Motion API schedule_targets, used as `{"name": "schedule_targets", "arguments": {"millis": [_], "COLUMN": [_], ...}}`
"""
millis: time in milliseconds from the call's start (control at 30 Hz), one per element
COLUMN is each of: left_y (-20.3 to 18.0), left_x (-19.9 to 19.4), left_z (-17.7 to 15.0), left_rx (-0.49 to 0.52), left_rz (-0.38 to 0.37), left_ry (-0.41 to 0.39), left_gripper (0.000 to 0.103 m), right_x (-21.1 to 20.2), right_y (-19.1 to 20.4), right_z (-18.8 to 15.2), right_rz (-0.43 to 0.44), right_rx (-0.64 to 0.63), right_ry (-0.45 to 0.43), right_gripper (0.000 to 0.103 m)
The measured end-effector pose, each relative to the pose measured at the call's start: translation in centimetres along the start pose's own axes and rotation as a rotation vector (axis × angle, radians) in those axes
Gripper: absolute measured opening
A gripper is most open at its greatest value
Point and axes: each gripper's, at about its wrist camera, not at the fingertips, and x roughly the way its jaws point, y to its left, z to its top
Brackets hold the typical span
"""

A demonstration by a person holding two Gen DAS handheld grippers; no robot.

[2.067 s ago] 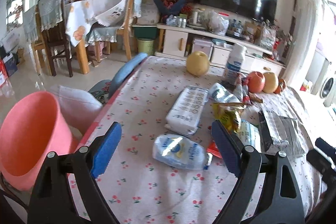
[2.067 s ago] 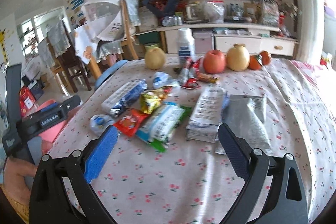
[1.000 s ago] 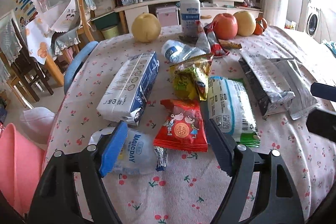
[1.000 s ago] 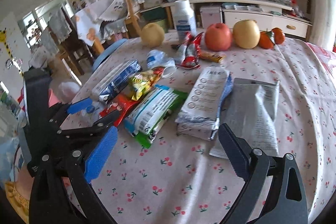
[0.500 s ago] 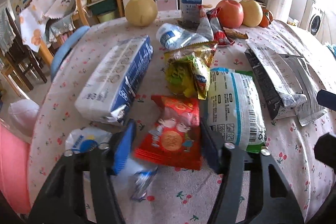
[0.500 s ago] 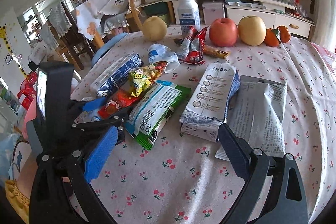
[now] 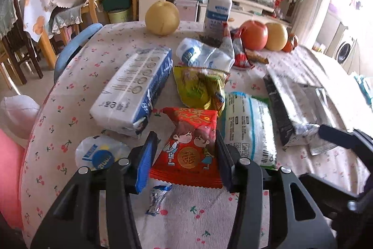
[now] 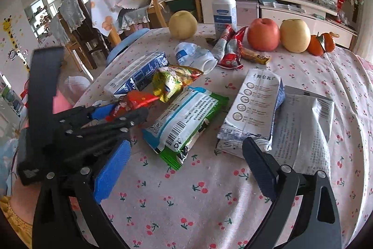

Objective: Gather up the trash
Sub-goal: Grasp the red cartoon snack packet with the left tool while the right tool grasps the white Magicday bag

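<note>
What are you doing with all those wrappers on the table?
Picking up trash. The left claw is closing around the red snack packet, its fingers at both sides of it. The right claw hangs open above the tablecloth, holding nothing. Other wrappers and milk cartons lie on the table, with fruit at the back.

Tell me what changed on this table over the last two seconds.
The left gripper moved in from the table edge by the pink bin to the red snack packet and narrowed its jaws until they flank the packet's sides. The right gripper stayed open, hovering over the tablecloth. The wrappers, cartons and fruit kept their places.
</note>
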Motion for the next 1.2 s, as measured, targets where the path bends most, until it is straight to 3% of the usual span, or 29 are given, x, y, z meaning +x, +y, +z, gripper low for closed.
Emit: {"name": "schedule_targets", "arguments": {"millis": [233,533,900,1200], "left_y": [2.9,8.7,12.6,14.0], "left_x": [-3.1,-6.5,-8.0,-7.9], "left_z": [0.3,0.0,-0.6,-1.0], "left_rx": [-0.09,-0.228,-0.318,-0.343], "left_rz": [-0.05,-0.027,0.017,0.049], "left_ry": [-0.073,-0.166,-0.213,-0.216], "left_gripper": [0.05,0.05,0.05,0.05], "right_x": [0.8,2.9,8.1,10.3], "right_y": [1.5,6.4,10.4,12.2], "right_z": [-0.1,-0.2,0.1,1.1], "right_rz": [0.043,0.163,0.202,0.168], "right_rx": [-0.037,-0.174,-0.284,-0.362], "right_ry": [0.002,0.035,0.112,0.129], "right_gripper": [0.095,0.095,0.095,0.095]}}
